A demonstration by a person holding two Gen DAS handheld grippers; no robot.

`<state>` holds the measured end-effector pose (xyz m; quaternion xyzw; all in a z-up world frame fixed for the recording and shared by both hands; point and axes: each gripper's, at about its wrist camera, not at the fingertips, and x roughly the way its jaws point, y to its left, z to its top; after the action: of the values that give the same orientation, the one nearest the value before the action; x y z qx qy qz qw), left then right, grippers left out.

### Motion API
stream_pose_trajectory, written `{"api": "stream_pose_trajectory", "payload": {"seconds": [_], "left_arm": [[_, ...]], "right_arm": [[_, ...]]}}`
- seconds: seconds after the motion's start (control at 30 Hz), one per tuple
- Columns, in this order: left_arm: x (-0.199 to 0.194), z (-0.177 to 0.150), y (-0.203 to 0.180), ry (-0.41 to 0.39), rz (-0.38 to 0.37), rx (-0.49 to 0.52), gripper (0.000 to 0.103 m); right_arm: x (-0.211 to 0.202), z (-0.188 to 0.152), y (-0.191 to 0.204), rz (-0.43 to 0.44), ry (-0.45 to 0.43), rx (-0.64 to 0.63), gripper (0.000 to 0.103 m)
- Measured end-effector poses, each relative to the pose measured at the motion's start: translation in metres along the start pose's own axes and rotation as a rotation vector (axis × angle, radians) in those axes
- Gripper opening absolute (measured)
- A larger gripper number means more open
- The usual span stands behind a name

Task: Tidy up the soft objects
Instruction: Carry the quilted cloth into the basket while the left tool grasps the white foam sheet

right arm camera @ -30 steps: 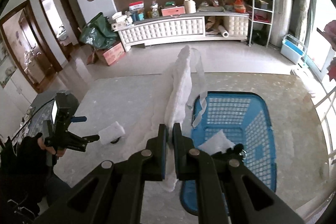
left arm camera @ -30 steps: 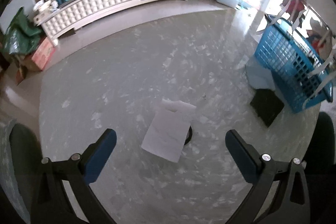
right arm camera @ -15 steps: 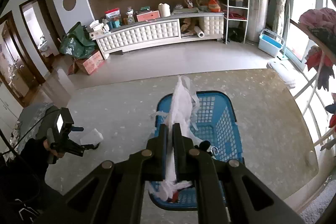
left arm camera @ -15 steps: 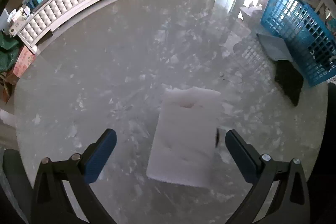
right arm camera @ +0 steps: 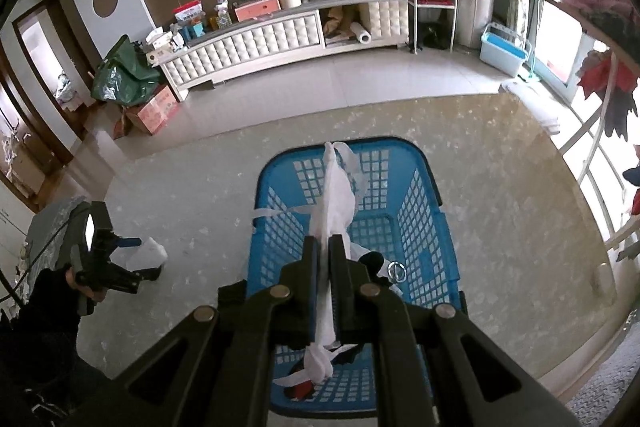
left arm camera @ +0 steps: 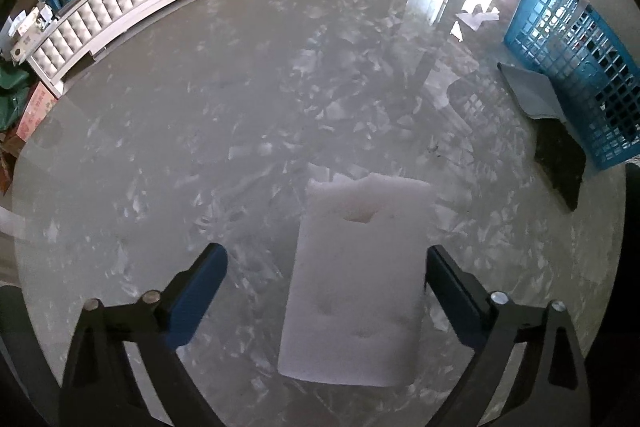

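Note:
A white foam pad (left arm camera: 356, 275) lies flat on the marble floor, between the fingers of my open left gripper (left arm camera: 324, 267); its right edge is next to the right finger. The pad also shows small in the right wrist view (right arm camera: 150, 253). My right gripper (right arm camera: 325, 247) is shut on a white shredded cloth (right arm camera: 338, 199) and holds it over the blue basket (right arm camera: 424, 223), which has several soft items inside. The basket shows at the far right in the left wrist view (left arm camera: 576, 67).
A grey cloth (left arm camera: 532, 91) and a dark pad (left arm camera: 560, 163) lie on the floor against the basket. A long white cabinet (right arm camera: 256, 43) stands at the back wall. A clothes rack (right arm camera: 600, 75) stands at the right by the window.
My left gripper has come down closer over the white foam pad, which now lies between its fingers. My right gripper has carried the white cloth to over the basket and lowered it.

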<state>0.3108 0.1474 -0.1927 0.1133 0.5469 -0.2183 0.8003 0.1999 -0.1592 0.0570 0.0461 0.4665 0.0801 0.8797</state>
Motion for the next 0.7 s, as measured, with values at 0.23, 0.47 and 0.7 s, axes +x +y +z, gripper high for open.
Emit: {"api": "stream_pose_trajectory", "payload": {"seconds": [0.23, 0.47, 0.7], "left_arm": [[-0.004, 0.001, -0.003, -0.006, -0.003, -0.003, 0.076], [-0.011, 0.002, -0.004, -0.013, -0.026, -0.021, 0.053], [-0.013, 0.0, -0.007, -0.031, -0.041, -0.051, 0.05]], "right_arm": [[0.026, -0.001, -0.014, -0.008, 0.056, 0.045, 0.005], [0.048, 0.0, -0.015, -0.033, 0.112, 0.044, 0.005], [0.056, -0.002, -0.018, -0.085, 0.149, 0.022, 0.005]]}}
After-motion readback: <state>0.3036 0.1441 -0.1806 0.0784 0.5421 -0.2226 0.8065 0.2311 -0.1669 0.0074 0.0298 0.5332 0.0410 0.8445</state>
